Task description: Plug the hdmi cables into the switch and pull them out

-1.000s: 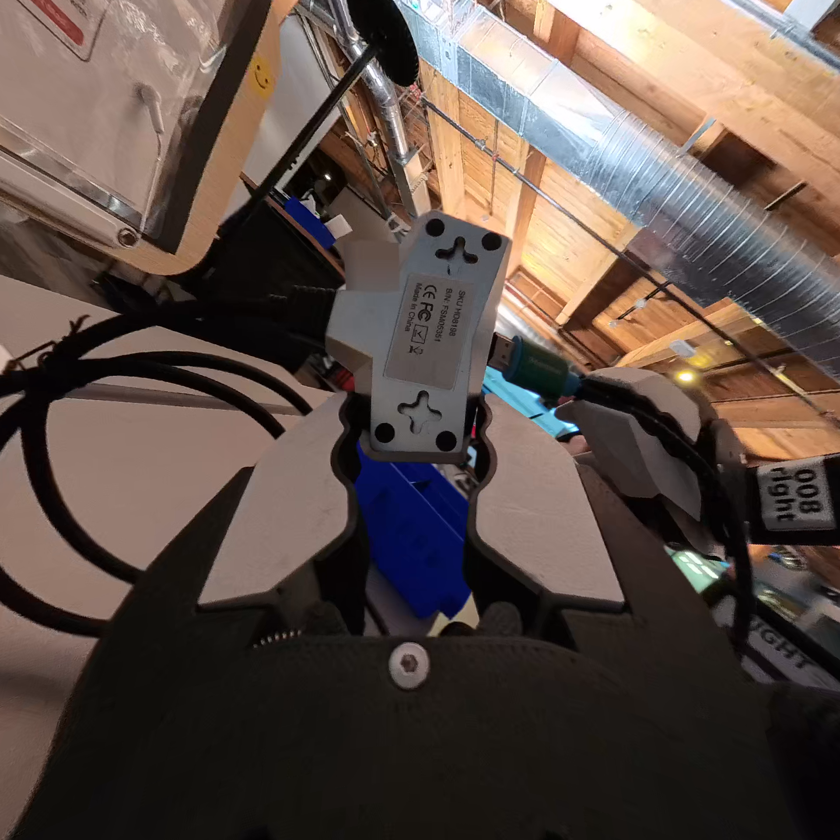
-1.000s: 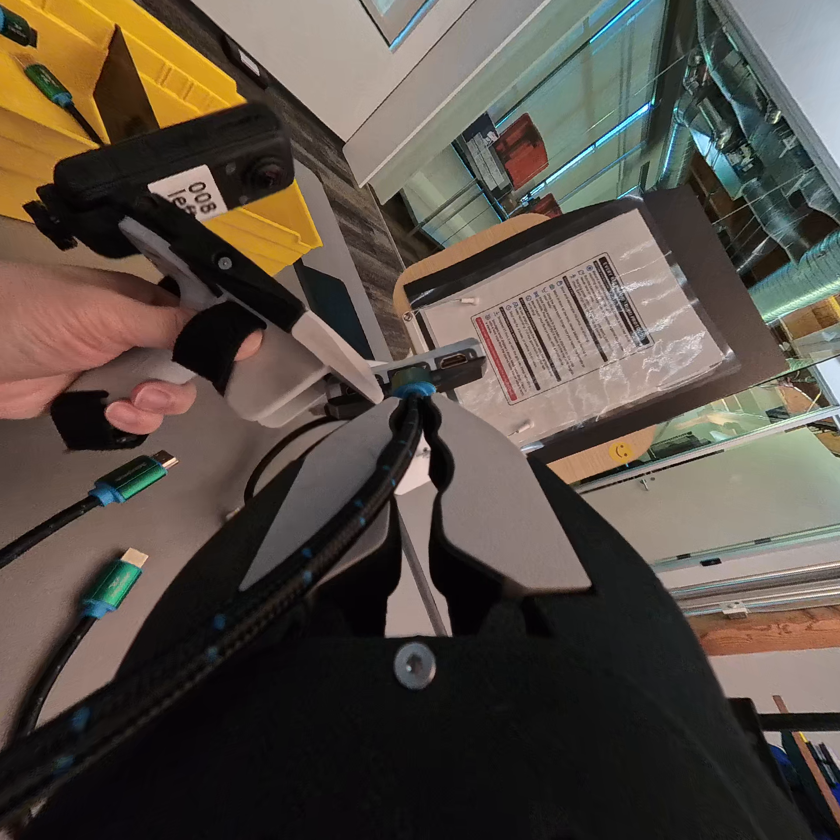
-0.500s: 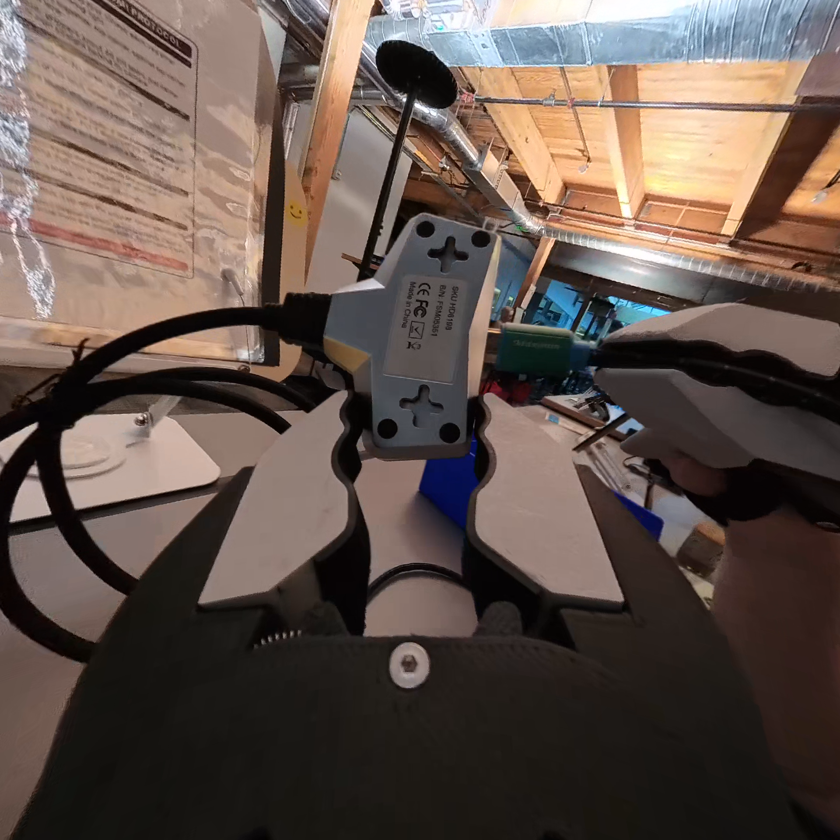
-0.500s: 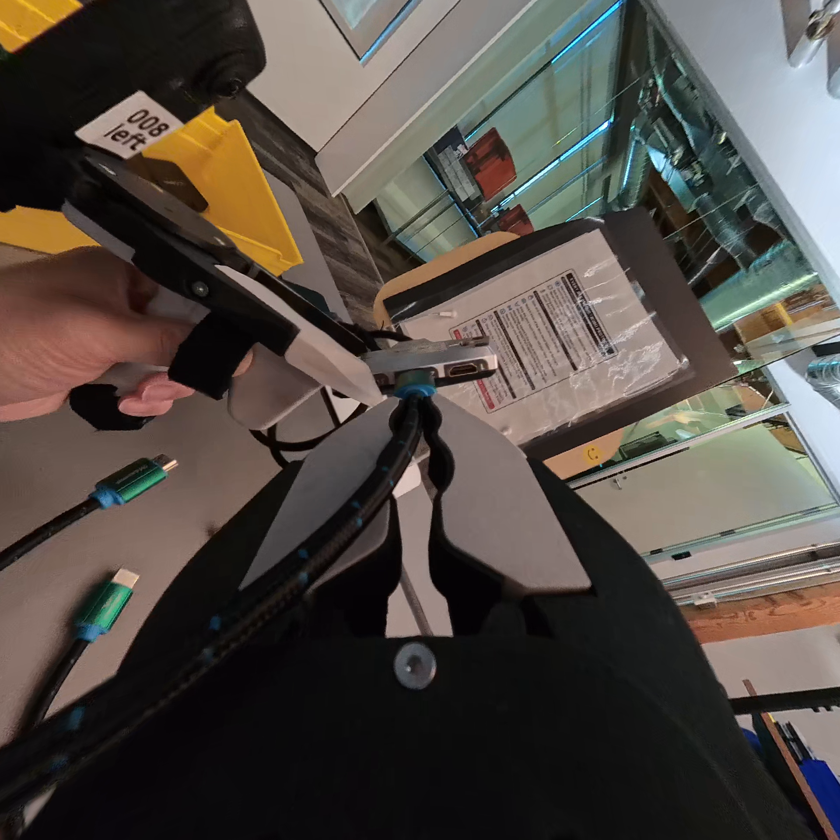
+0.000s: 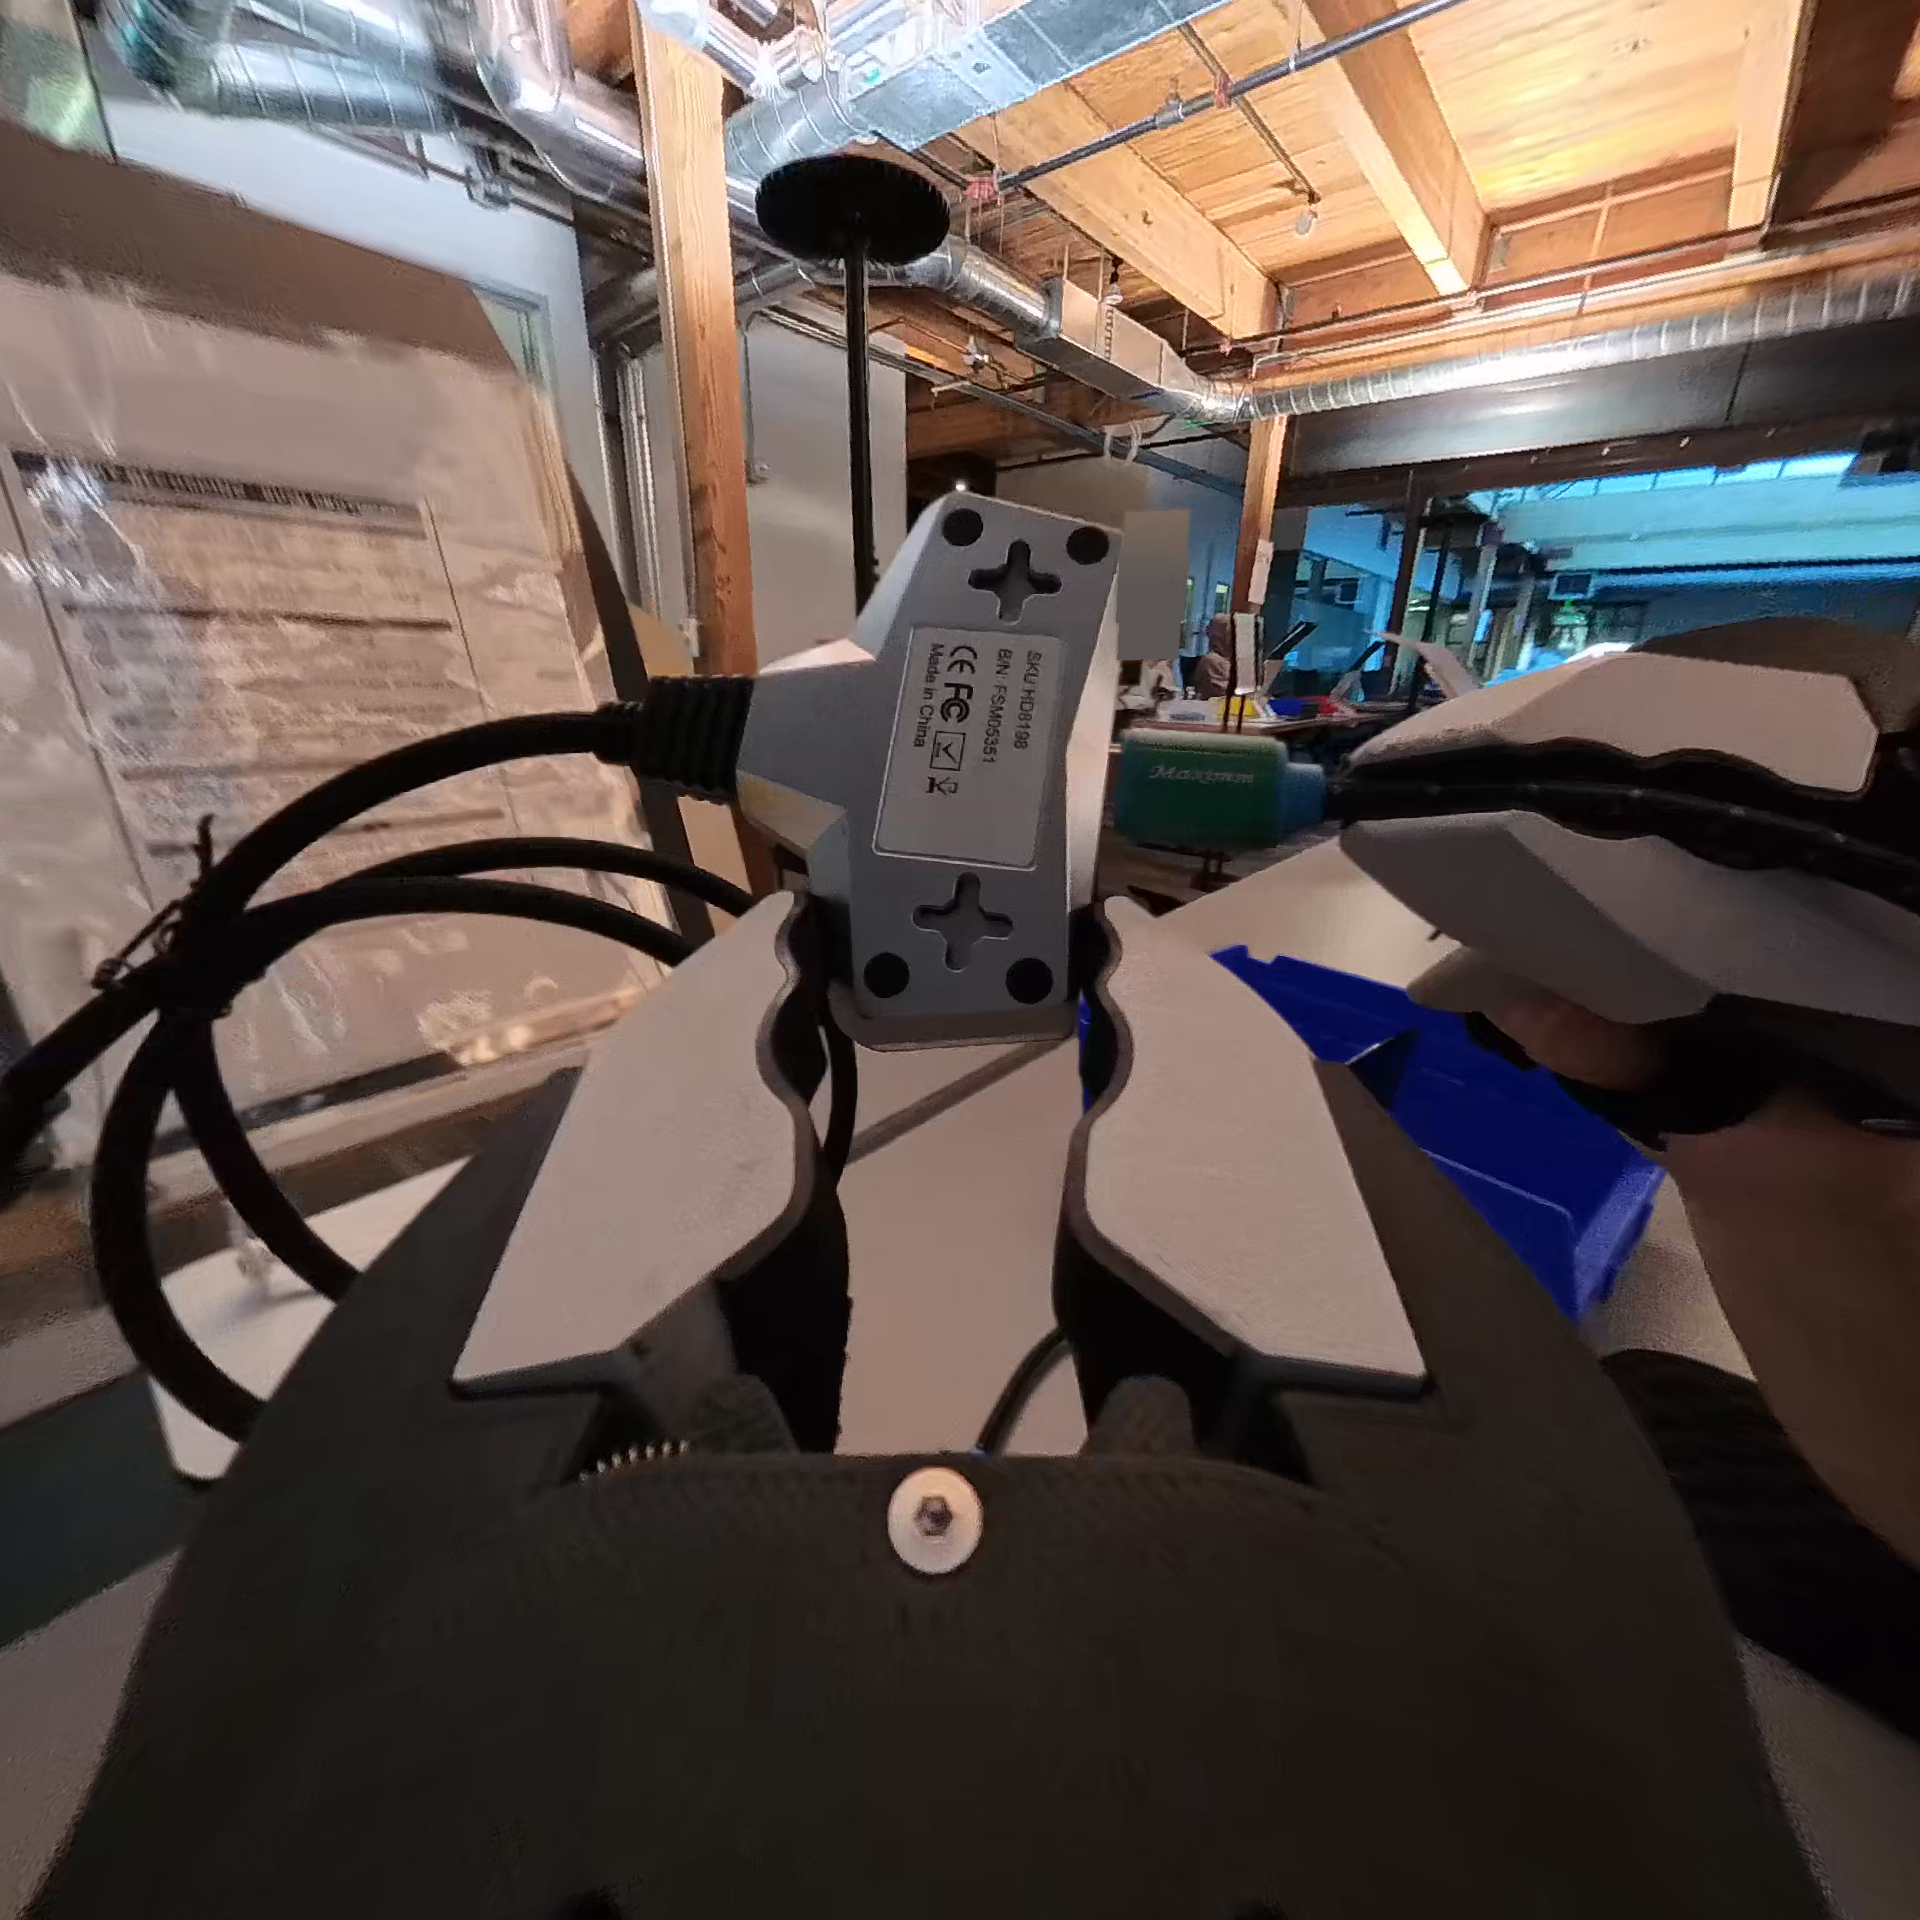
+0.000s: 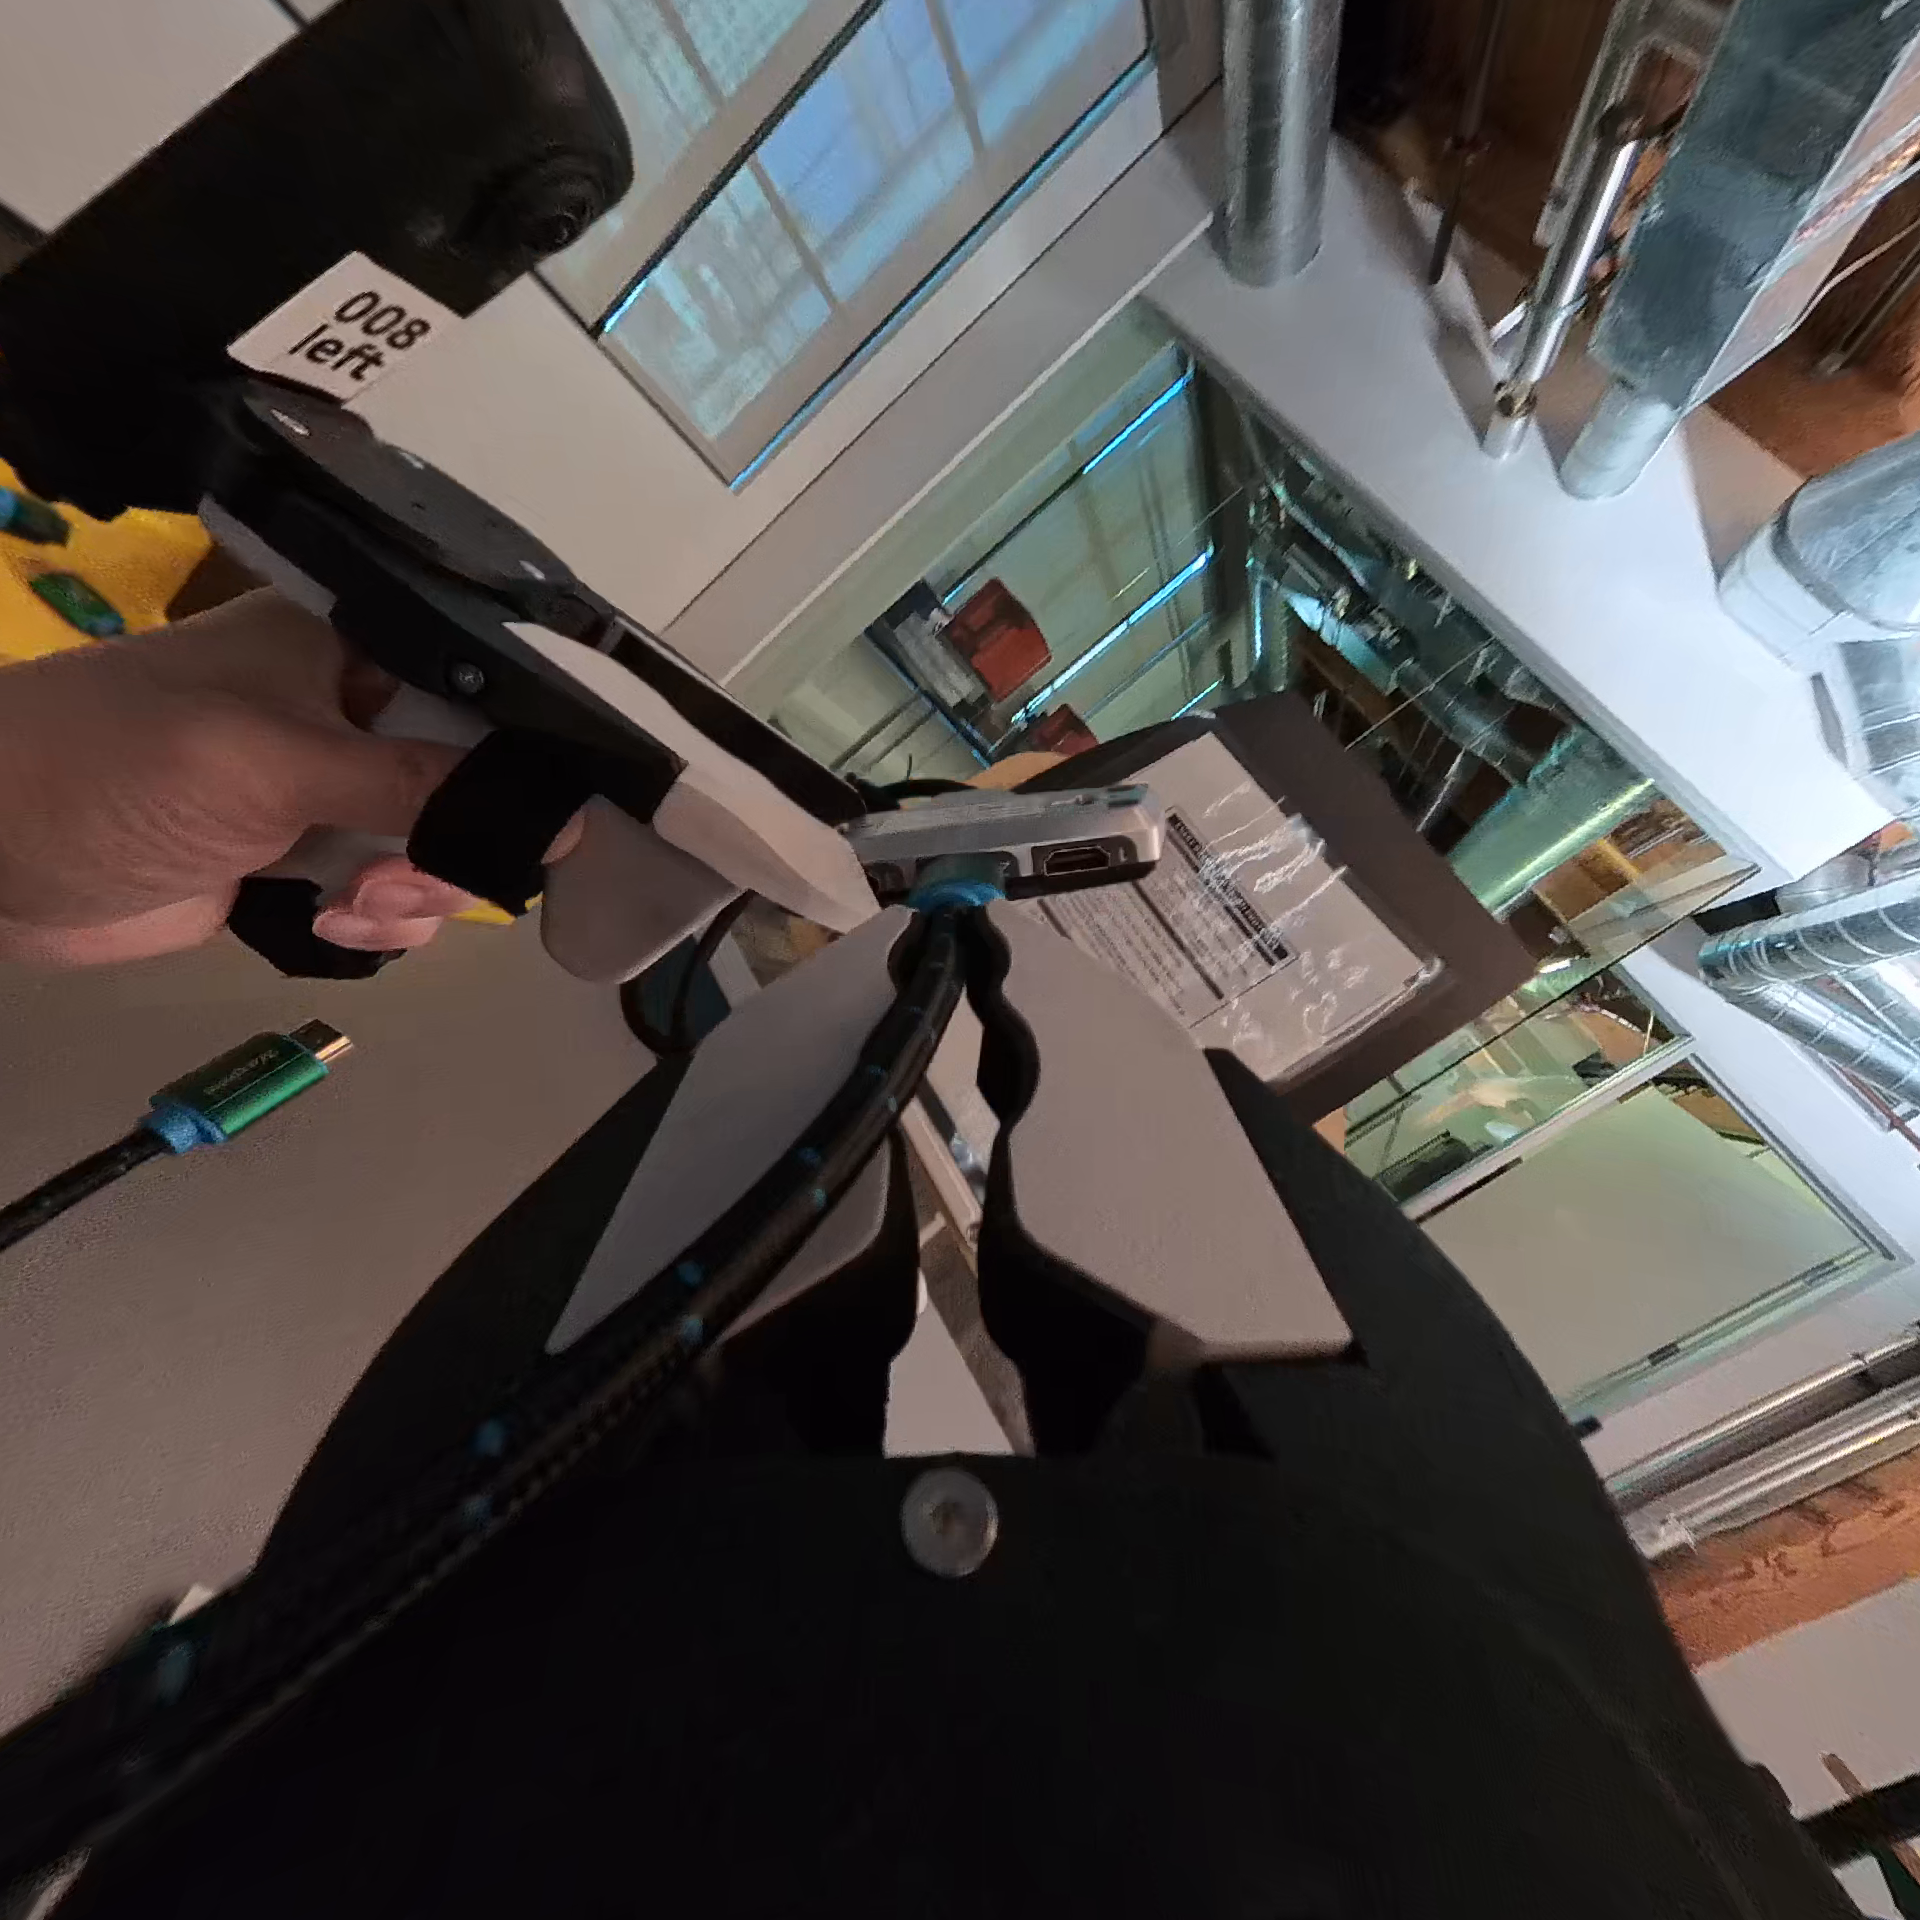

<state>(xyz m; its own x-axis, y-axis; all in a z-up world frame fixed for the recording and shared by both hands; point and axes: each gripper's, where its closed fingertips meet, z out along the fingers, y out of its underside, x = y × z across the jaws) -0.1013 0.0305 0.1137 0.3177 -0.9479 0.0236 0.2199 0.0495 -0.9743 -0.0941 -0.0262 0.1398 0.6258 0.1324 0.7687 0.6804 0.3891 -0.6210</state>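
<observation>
The left gripper held the grey HDMI switch up off the worktop, its jaws clamped on the switch's lower end. At the switch's side, the right gripper had its jaws shut on the braided cable just behind a green HDMI plug, which looked seated in a port. Beside that port another stood empty. A second green-plugged cable lay on the worktop below the switch. Plugging-in seemed done; next, probably, a straight pull outward, without twisting.
</observation>
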